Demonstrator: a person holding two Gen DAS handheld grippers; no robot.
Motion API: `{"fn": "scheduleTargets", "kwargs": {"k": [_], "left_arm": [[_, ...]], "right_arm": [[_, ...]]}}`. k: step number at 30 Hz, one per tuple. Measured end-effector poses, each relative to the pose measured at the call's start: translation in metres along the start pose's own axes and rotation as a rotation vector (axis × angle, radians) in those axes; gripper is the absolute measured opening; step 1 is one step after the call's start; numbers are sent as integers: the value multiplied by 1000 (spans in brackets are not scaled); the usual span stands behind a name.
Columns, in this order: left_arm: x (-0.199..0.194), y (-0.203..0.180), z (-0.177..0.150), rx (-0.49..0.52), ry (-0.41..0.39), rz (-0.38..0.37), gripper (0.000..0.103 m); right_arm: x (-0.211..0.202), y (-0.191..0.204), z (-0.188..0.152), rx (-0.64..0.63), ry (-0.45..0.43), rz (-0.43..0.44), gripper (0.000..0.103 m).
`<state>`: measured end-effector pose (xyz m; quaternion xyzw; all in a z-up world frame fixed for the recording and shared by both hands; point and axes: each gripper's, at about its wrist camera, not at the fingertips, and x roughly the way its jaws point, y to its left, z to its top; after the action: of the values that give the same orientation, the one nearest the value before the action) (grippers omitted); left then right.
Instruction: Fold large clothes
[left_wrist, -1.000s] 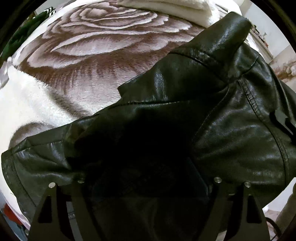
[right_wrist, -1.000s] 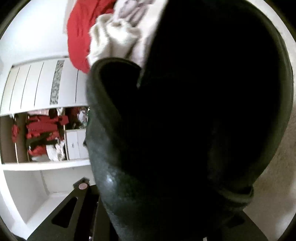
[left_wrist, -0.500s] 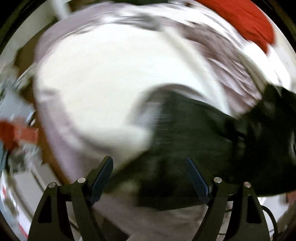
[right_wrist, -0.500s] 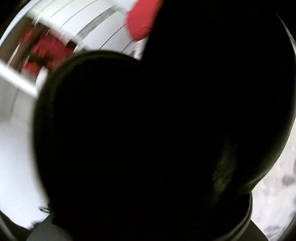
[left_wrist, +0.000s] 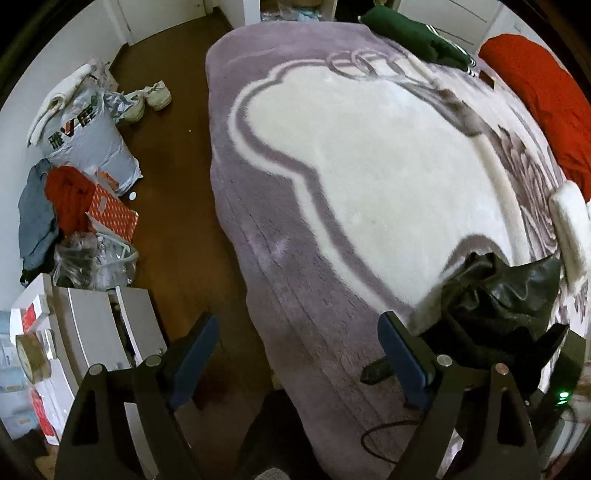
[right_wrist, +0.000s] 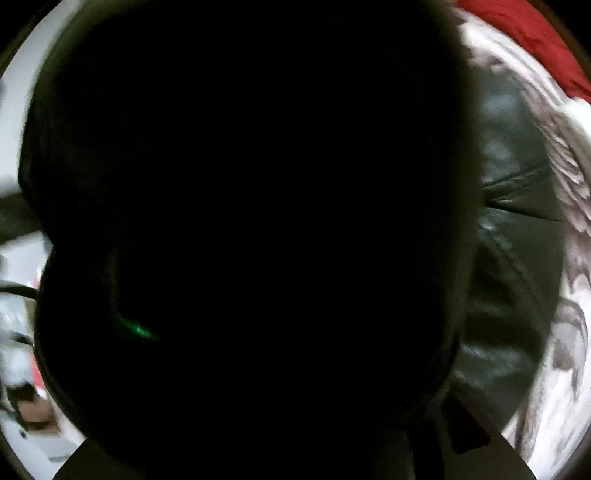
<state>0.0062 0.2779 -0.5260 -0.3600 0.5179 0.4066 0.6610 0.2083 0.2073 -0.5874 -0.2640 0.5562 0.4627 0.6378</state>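
Left hand-held gripper (left_wrist: 295, 354) gapes empty over the bed (left_wrist: 295, 280); the right's grip is hidden behind the jacket (left_wrist: 498, 295), which needs spreading flat.

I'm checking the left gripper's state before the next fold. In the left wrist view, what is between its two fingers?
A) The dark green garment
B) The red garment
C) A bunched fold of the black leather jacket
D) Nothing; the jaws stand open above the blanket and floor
D: the left gripper has its jaws wide apart with only the blanket and floor behind, while the black leather jacket lies off to its right.
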Motion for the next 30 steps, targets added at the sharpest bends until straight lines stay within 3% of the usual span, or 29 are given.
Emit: {"fn": "scheduleTargets", "kwargs": {"k": [1,2,3,7,10,11,13,14,15,17,19,23,24,26,30], "left_arm": [[0,-1,2,3,-1,-11,88],[-2,-3,5,8,0,-24,88],[-4,-6,7,16,3,-40,88],[-18,-31,14,57,-2,-109,88],[-23,-63,17,87,5,-189,88],[-21,-74,16,104,10,-206,88],[-7,-101,9,170,26,-203,88],[3,-110,4,196,36,-192,88],[12,-116,0,215,47,-183,88],[45,-125,-15,252,106,-142,88],[77,-124,-30,281,165,-77,88],[109,-95,-41,181,224,-137,91],[113,-86,-40,151,231,-160,96],[119,-76,-35,120,236,-184,97],[119,-75,-30,122,250,-182,99]], "right_arm": [[0,3,2,0,-2,10,44],[-3,3,3,12,-3,50,63],[-9,-1,6,52,6,170,83],[-29,-32,3,246,97,538,84],[-54,-72,-9,395,109,713,84],[-65,-80,-36,460,99,725,84],[-78,-102,-50,551,80,683,84],[-90,-130,-46,593,51,610,81],[-101,-152,-40,604,17,530,58],[-103,-148,-45,576,20,434,29],[-91,-158,-27,549,51,379,29],[-71,-186,18,427,138,295,29],[-54,-178,33,394,185,263,29],[-12,-171,52,375,244,187,29],[26,-170,60,387,262,145,29]]}}
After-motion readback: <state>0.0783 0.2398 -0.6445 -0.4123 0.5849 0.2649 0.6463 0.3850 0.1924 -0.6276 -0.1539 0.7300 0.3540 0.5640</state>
